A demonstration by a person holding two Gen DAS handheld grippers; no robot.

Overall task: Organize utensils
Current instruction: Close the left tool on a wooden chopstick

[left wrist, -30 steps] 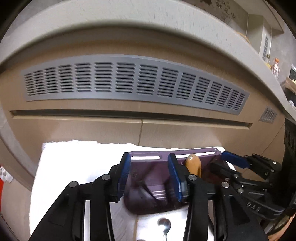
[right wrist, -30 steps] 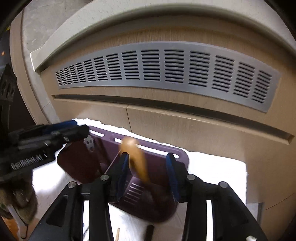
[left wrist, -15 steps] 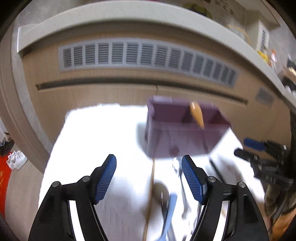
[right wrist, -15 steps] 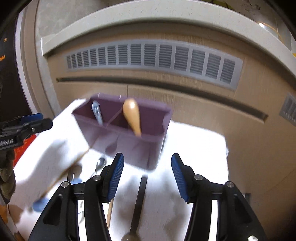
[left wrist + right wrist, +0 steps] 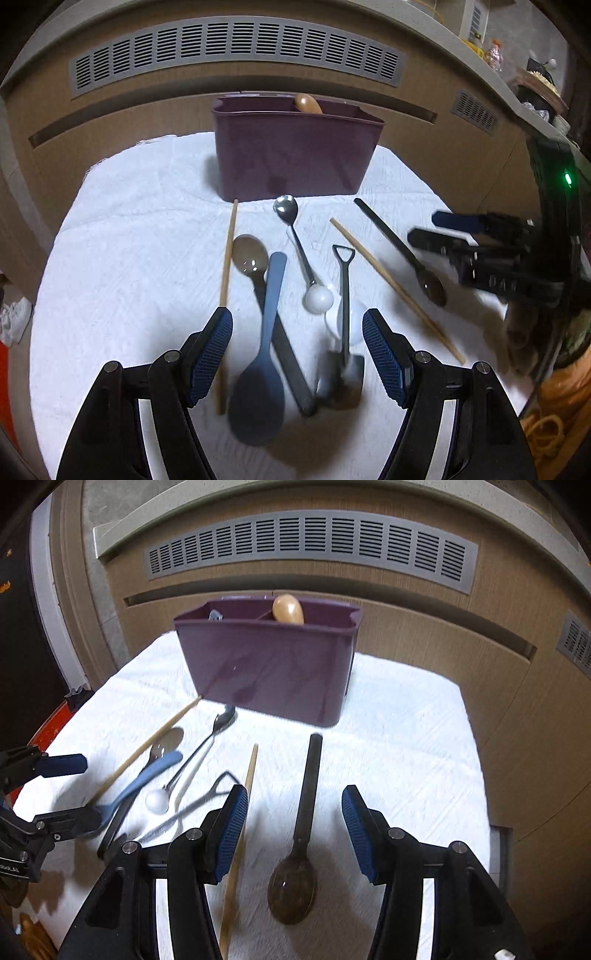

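On the white cloth (image 5: 129, 240), loose utensils lie before the purple caddy (image 5: 291, 155); both the left gripper (image 5: 297, 354) and right gripper (image 5: 293, 830) hover apart, holding nothing.

The purple caddy (image 5: 295, 158) is hiding all but the rounded tip of the wooden utensil (image 5: 307, 103) standing inside it, and its front wall is concealing the compartments. In the right wrist view a small grey piece (image 5: 215, 616) is peeking over the caddy's rim, too little showing to name. The shovel-shaped spoon (image 5: 343, 332) is blurring at its bowl. The right chopstick (image 5: 236, 849) is running off the bottom edge, smeared.
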